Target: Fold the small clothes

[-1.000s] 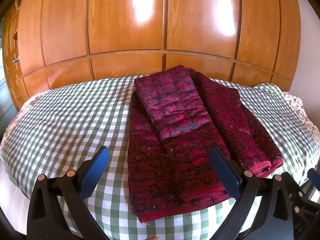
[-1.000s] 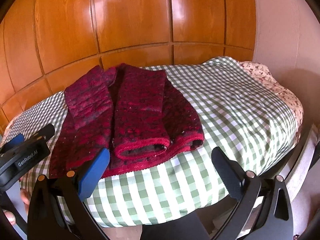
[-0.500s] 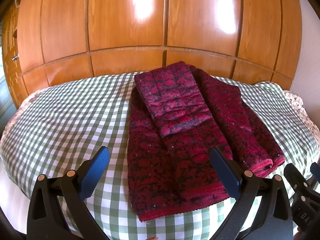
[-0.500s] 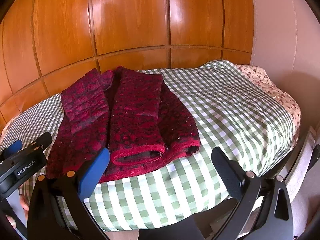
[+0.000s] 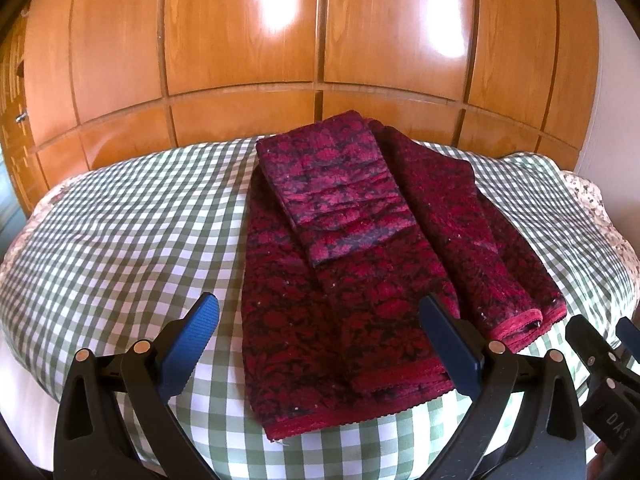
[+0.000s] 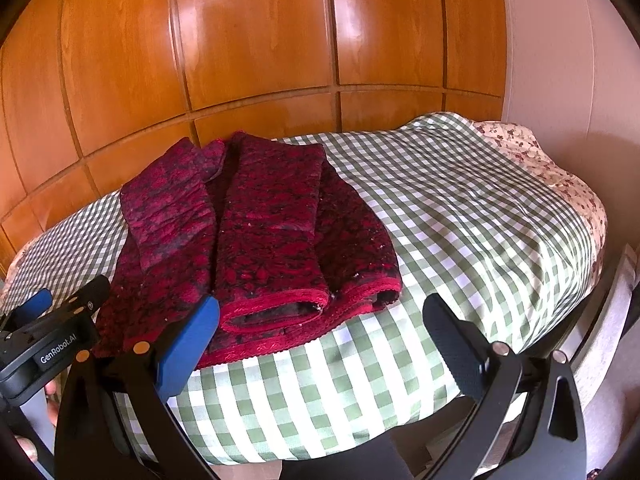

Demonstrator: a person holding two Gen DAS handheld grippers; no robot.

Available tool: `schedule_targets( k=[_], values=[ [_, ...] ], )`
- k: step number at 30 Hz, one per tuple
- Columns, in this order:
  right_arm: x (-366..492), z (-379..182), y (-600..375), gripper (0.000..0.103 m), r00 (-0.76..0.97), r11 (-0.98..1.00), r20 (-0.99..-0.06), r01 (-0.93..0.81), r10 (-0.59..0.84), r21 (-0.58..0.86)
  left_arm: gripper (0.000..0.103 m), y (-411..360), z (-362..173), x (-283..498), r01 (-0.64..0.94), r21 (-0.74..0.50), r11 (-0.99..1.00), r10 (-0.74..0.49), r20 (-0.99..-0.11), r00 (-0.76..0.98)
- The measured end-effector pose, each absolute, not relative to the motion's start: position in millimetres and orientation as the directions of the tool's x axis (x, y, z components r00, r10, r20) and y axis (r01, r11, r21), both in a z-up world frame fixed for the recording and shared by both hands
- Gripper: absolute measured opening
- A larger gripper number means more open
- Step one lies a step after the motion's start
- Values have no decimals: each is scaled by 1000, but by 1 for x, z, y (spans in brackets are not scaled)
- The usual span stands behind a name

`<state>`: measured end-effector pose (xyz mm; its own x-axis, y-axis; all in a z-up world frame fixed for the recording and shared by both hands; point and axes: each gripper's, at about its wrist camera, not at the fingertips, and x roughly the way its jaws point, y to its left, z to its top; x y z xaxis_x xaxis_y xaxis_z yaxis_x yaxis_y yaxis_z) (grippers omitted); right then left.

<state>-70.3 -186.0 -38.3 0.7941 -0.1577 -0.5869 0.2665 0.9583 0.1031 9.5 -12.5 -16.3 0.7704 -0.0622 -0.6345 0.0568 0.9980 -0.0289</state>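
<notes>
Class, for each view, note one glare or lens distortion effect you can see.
Left wrist view: two white glare patches on the glossy wooden wardrobe doors; fisheye bows the green checked bedspread. Right wrist view: softer sheen on the doors, panel lines curve.

A small dark-red jacket (image 5: 360, 280) with a black floral pattern lies flat on the bed, hem toward six o'clock and collar toward twelve. Both sleeves are folded inward over the body and lie lengthwise side by side. The left one shows a paler, greyish inside face, while the right one ends in a bright red cuff (image 6: 276, 308) near the hem.
</notes>
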Motion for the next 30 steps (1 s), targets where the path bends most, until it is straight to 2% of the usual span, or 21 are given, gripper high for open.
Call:
schedule_targets(
  k=[12, 20, 23, 25, 28, 30],
  values=[
    [-63, -41, -209, 101, 779, 941, -605, 308, -165, 141, 99, -22, -26, 21, 92, -11, 996, -76, -667, 741],
    [-46, -31, -236, 100, 793, 941, -597, 283, -122, 183, 98, -48, -32, 30, 294, -24, 955, -223, -712, 666],
    [-27, -31, -243, 86, 782, 943, -622, 232, -35, 238, 90, -58, -38, 33, 349, -38, 936, -266, -728, 632],
    [-8, -36, -245, 74, 758, 938, -650, 178, 62, 297, 80, -63, -45, 37, 368, -43, 929, -274, -749, 604],
    [27, -49, -240, 67, 695, 924, -698, 128, 175, 359, 75, -71, -58, 44, 392, -36, 919, -270, -781, 563],
    [48, -58, -229, 67, 660, 928, -717, 80, 225, 365, 68, -76, -66, 47, 408, -13, 913, -258, -793, 551]
  ],
)
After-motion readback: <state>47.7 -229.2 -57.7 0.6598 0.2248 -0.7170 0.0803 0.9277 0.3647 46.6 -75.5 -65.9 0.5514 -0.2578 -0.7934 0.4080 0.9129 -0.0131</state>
